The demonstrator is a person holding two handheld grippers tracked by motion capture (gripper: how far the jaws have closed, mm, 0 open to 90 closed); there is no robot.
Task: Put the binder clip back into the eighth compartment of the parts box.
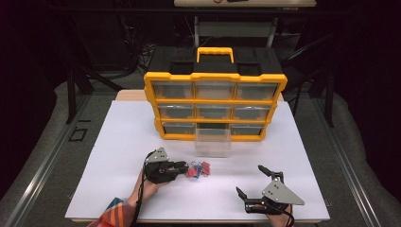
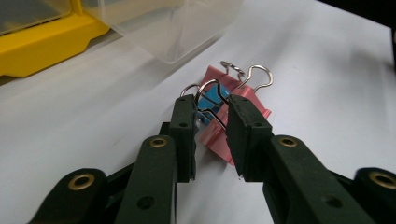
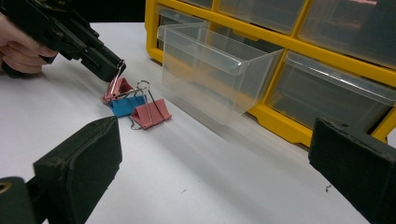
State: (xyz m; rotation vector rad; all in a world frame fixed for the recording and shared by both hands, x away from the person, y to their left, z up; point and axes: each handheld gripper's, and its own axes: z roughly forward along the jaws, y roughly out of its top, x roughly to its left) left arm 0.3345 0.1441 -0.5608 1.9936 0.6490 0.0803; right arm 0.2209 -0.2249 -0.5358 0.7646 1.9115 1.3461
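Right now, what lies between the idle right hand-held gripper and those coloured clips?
Bare white table: high view shows nothing between the right hand-held gripper and the binder clips.

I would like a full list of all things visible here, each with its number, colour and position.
binder clips: three, two pink and one blue, clustered on the white board before the clear drawer.
clear drawer: one, transparent, pulled out, on the board before the organizer.
organizer: one, yellow and black, nine slots, at the board's far edge.
white board: one, covering the table.
left gripper: black, fingers around a clip's wire handle.
right gripper: black, open, near the front right.
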